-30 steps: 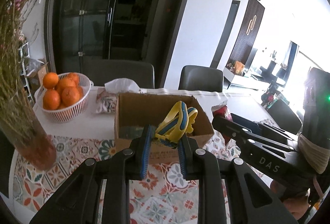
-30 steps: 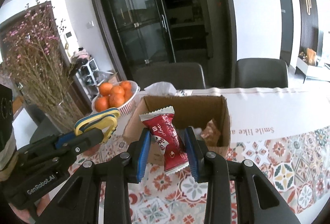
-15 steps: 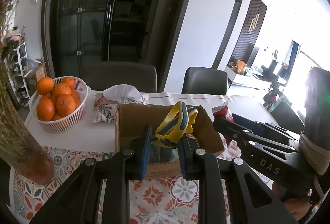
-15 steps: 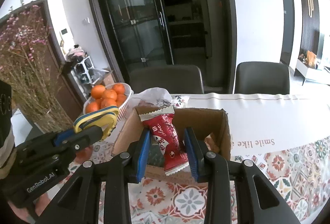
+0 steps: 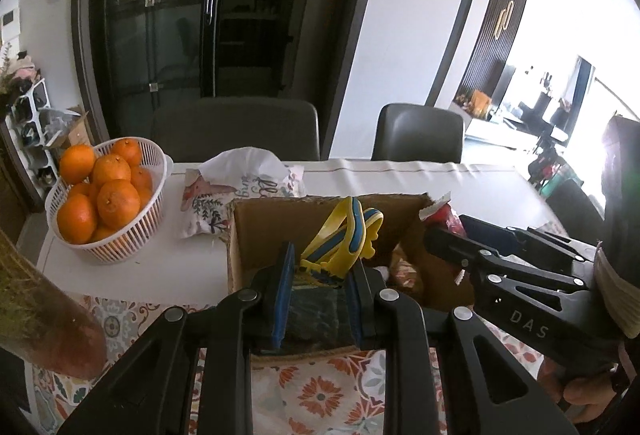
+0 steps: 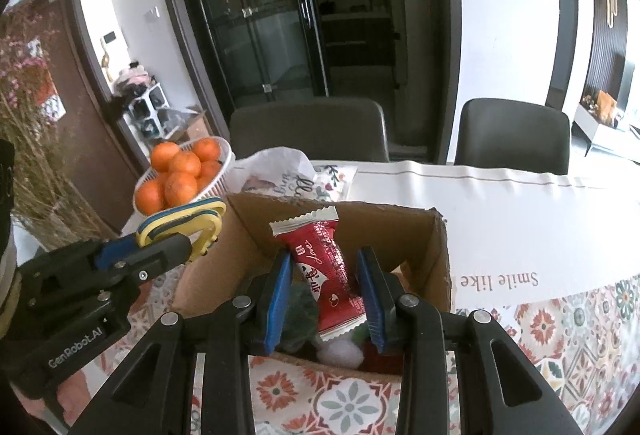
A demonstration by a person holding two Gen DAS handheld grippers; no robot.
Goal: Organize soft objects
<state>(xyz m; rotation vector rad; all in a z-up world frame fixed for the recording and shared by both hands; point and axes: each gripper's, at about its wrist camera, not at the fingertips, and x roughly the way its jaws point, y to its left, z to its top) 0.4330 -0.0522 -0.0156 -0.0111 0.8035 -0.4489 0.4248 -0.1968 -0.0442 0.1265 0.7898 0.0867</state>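
An open cardboard box (image 5: 256, 231) (image 6: 438, 259) stands on the patterned tablecloth. My left gripper (image 5: 318, 271) is shut on a yellow and blue soft toy (image 5: 344, 239) and holds it over the box's front left part. My right gripper (image 6: 326, 275) is shut on a red snack packet (image 6: 324, 263) and holds it over the box. Inside the box lie a dark green item (image 5: 316, 311), a white ball (image 6: 342, 351) and another wrapped snack (image 5: 404, 271). The toy also shows in the right wrist view (image 6: 180, 223).
A white basket of oranges (image 5: 104, 203) (image 6: 180, 175) stands at the back left. A floral tissue pack (image 5: 240, 191) (image 6: 288, 175) lies behind the box. A vase of dried flowers (image 5: 48, 323) stands at the near left. Two grey chairs (image 6: 308, 131) are behind the table.
Both grippers have moved forward and down, from in front of the box to over its opening, each keeping hold of its item.
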